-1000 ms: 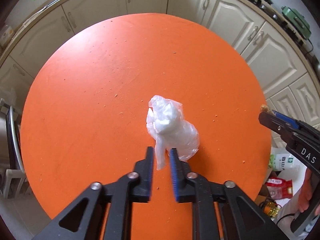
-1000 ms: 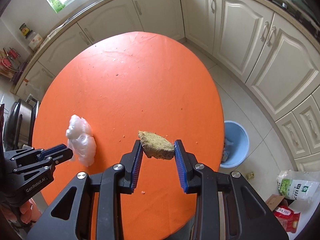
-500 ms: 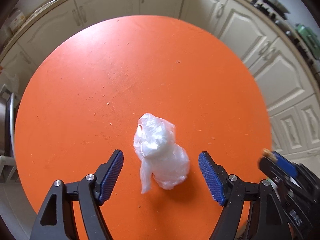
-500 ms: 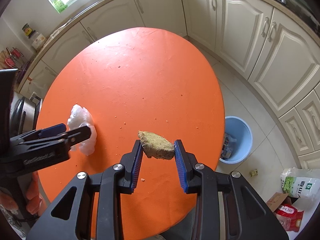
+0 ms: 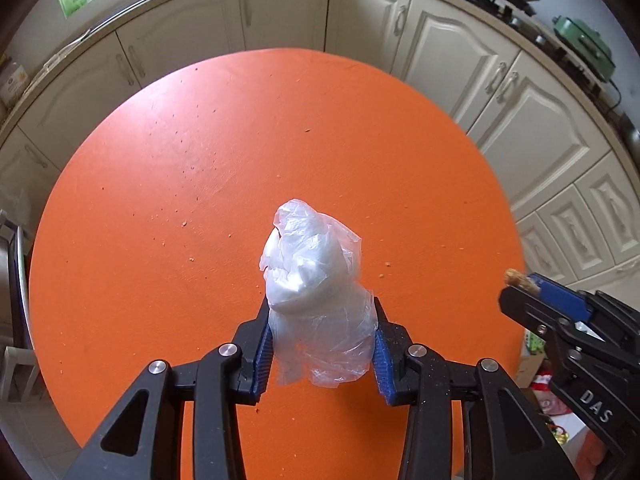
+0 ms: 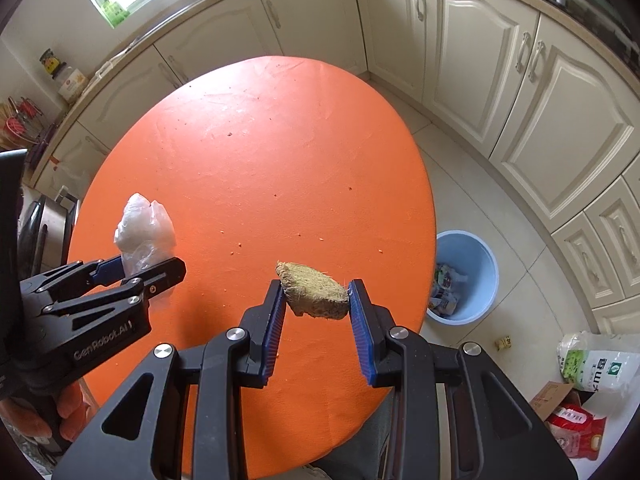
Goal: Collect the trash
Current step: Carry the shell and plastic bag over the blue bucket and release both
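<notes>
A crumpled clear plastic bag (image 5: 316,304) sits between the blue pads of my left gripper (image 5: 320,340), which is shut on its lower part over the round orange table (image 5: 200,160). The bag also shows in the right wrist view (image 6: 144,232), with the left gripper (image 6: 132,272) around it. My right gripper (image 6: 316,304) is shut on a brown fibrous chunk (image 6: 314,294) and holds it above the table's near right side. The right gripper shows at the right edge of the left wrist view (image 5: 532,292).
A light blue trash bin (image 6: 468,276) with litter inside stands on the tiled floor right of the table. Cream cabinets (image 6: 480,80) ring the far side. Bags and a box (image 6: 588,380) lie on the floor at the lower right. Small crumbs dot the table.
My left gripper opened wide, moved forward around the plastic bag and closed on it. My right gripper kept its hold on the brown chunk and shifted only slightly.
</notes>
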A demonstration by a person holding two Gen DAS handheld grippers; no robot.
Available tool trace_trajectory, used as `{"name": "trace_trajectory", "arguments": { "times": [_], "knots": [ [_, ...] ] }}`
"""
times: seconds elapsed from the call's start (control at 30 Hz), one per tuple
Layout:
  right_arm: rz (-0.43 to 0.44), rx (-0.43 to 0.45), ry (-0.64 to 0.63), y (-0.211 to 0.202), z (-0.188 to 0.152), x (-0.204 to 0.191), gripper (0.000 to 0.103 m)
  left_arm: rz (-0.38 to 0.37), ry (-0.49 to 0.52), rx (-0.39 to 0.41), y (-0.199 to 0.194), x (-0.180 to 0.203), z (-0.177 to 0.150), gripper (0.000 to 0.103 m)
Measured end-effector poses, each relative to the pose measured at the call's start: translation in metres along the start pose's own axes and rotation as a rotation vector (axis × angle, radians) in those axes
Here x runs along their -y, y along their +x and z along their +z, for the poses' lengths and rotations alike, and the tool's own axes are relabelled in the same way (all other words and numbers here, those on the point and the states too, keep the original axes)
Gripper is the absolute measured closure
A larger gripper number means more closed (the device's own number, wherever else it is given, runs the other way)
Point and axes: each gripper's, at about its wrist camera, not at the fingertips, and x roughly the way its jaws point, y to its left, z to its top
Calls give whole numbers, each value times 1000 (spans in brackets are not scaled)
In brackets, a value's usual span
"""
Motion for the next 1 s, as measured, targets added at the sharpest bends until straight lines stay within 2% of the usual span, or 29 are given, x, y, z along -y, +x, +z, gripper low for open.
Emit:
{"name": "trace_trajectory", "arguments": {
  "times": [0.13,0.4,0.5,0.77,0.87,1.0],
  "knots": [
    [1,25,1,-10,-2,0,71,19,45,35,-14,14,-3,65],
    [-37,68,53,-32,-8,26,71,1,170,26,-26,64,-3,65],
    [-64,86,99,-41,-10,45,71,11,235,37,-27,88,5,65],
    [-145,105,250,-59,-21,116,71,-26,391,17,-21,152,16,65],
    [-165,104,302,-63,-26,141,71,-13,445,2,-11,173,26,65],
    [-176,96,363,-65,-34,173,71,-3,475,-10,23,215,59,65]
  ]
}}
